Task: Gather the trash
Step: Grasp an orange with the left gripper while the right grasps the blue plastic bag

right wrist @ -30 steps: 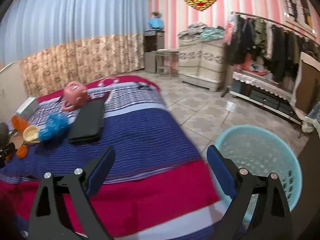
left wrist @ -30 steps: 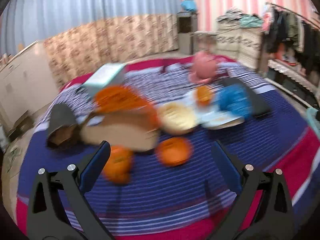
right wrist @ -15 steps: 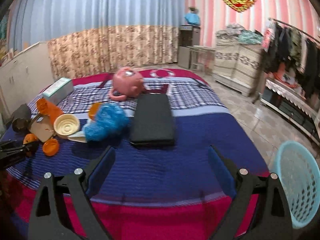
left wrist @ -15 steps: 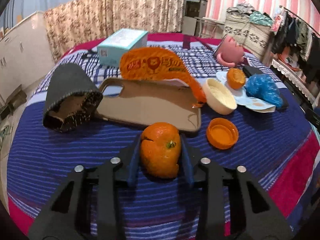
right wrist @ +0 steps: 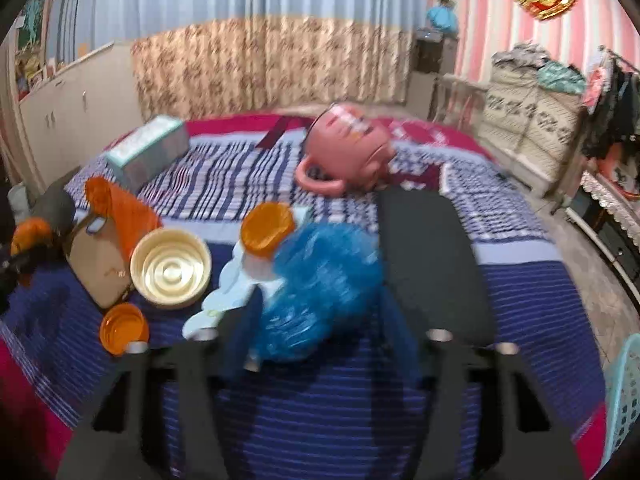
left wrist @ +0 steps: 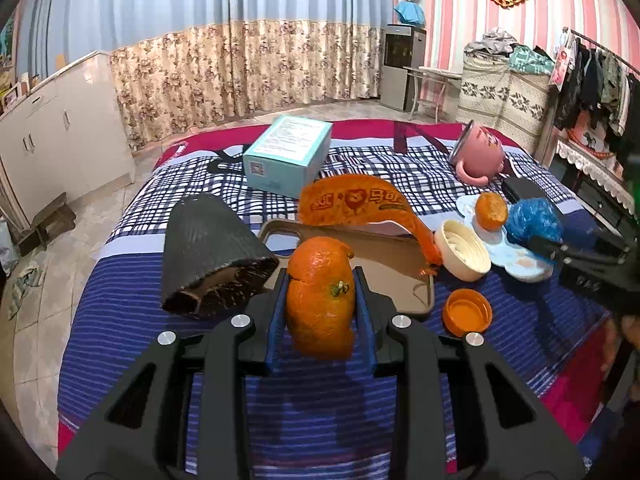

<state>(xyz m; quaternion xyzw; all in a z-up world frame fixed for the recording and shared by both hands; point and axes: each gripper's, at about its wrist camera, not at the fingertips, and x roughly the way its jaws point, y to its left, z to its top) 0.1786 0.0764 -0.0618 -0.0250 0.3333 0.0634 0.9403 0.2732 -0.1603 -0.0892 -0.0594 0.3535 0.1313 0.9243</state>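
While left gripper (left wrist: 321, 312) clamps orange peel (left wrist: 320, 300), right gripper (right wrist: 320, 312) closes around blue bag (right wrist: 320, 280)

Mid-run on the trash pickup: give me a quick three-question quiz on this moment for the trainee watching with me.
1. True or false: the left gripper is clamped on the orange peel.
2. Multiple choice: the right gripper has the crumpled blue plastic bag between its fingers. What lies directly beside that bag, on the side away from the cream lid? A) teal box B) flat black case C) pink mug
3. Fill in: the small orange cap lies open side ____ on the bed cover.

Key
1. True; its pads press both sides of the peel.
2. B, the flat black case.
3. Up.
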